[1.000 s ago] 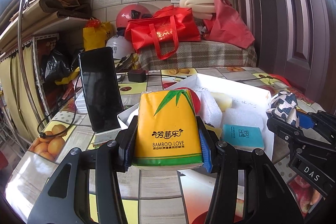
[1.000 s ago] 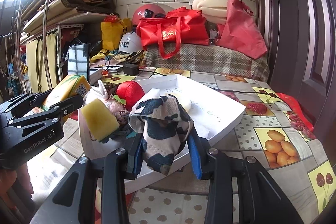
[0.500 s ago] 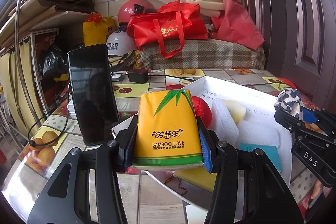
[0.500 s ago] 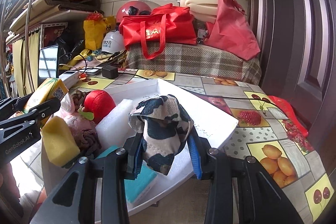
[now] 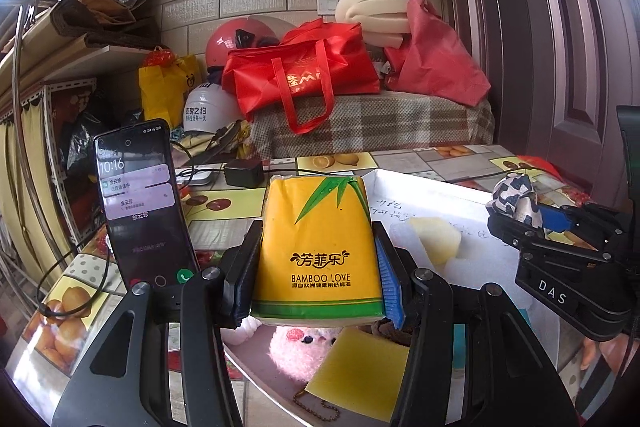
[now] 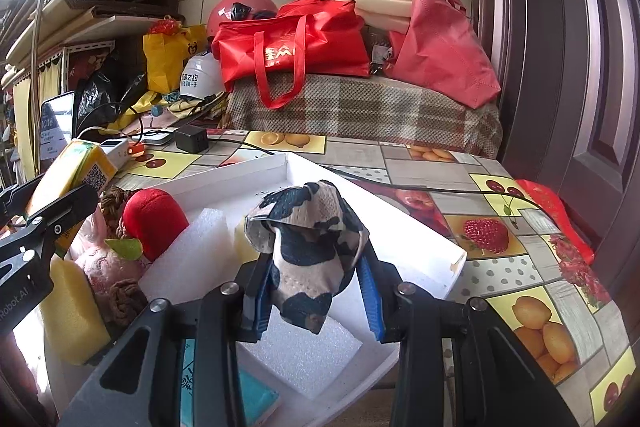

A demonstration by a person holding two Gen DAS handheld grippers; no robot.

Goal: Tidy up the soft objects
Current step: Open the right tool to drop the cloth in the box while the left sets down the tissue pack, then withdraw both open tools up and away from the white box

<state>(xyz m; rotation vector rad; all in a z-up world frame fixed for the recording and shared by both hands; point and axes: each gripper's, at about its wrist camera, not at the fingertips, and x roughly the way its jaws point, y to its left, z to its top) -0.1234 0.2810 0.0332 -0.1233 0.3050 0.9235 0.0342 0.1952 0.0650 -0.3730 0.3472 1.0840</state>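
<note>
While the left tongs (image 5: pixel 316 267) squeeze the yellow soft pack of tissues (image 5: pixel 316 247) above the near edge of the white flat cardboard box (image 5: pixel 436 187) on the fruit-print tabletop (image 5: pixel 224 223), it should be laid down gently in a free spot, though the pink fluffy toy (image 5: pixel 300 347) under it is half hidden. From the right view, the right tongs (image 6: pixel 316 291) pinch the black-and-cream spotted cloth (image 6: pixel 308 251) over the white foam block (image 6: pixel 304 351); lower it slowly, since its far side cannot be seen.

phone screen (image 5: pixel 138 203) now lit w/ call, both grippers shifted over tray (image 6: pixel 408 247)
</note>
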